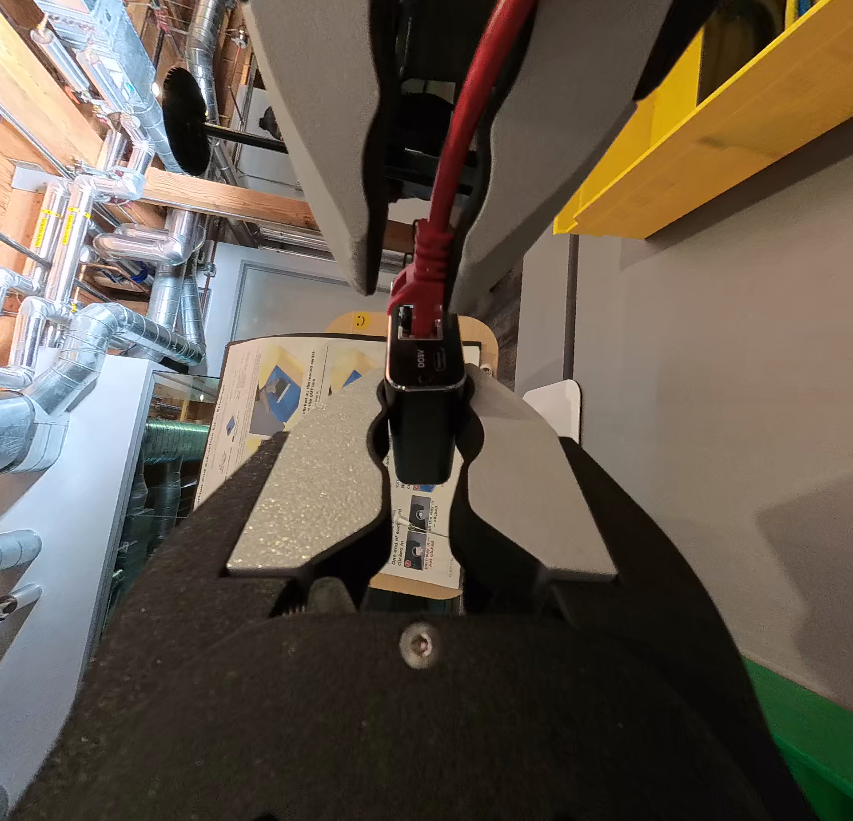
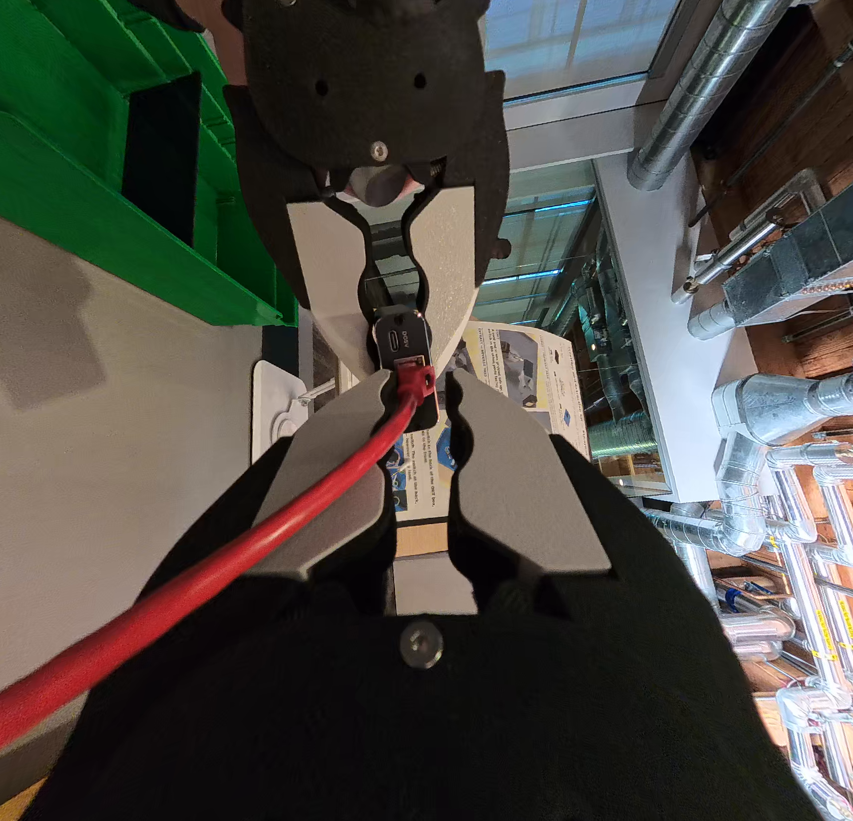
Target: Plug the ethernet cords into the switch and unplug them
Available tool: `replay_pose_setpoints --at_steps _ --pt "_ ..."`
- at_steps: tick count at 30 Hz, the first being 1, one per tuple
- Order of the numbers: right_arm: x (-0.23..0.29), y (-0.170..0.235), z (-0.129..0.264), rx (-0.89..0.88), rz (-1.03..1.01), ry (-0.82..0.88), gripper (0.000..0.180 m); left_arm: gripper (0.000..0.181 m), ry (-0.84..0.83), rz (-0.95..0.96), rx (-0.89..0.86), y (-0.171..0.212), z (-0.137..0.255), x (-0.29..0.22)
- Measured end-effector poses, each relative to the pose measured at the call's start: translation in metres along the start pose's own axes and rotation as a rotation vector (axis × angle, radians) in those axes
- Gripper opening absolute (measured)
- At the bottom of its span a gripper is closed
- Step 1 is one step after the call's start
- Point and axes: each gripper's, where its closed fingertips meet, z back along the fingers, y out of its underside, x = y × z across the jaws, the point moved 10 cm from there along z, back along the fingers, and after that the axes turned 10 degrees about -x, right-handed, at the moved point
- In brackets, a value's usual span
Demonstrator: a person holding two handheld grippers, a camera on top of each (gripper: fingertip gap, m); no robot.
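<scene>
Your left gripper (image 1: 422,423) had its jaws clenched on the switch (image 1: 422,383), your right gripper (image 2: 417,395) stood released around the plugged red cord (image 2: 406,388).

Grey table (image 2: 115,430) w/ green bin (image 2: 92,199) on it near one edge, yellow bin (image 1: 692,144) opposite. White plate-like piece (image 2: 272,402) lies flat btwn, beside wooden board (image 1: 480,337) carrying printed instruction sheet (image 1: 277,383).

Looks like an industrial workshop: exposed silver ducts (image 1: 106,333) and wooden beams (image 1: 221,197) overhead, yellow (image 1: 720,120) and green storage bins (image 2: 115,190), a printed instruction sheet (image 1: 272,397).
</scene>
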Motion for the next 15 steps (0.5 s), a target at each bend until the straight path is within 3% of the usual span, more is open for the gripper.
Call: replay_pose_setpoints --at_steps 15 --pt "0.0027 0.0017 -0.007 0.081 -0.093 -0.064 0.015 0.027 0.018 0.029 0.029 0.0027 -0.003 0.0015"
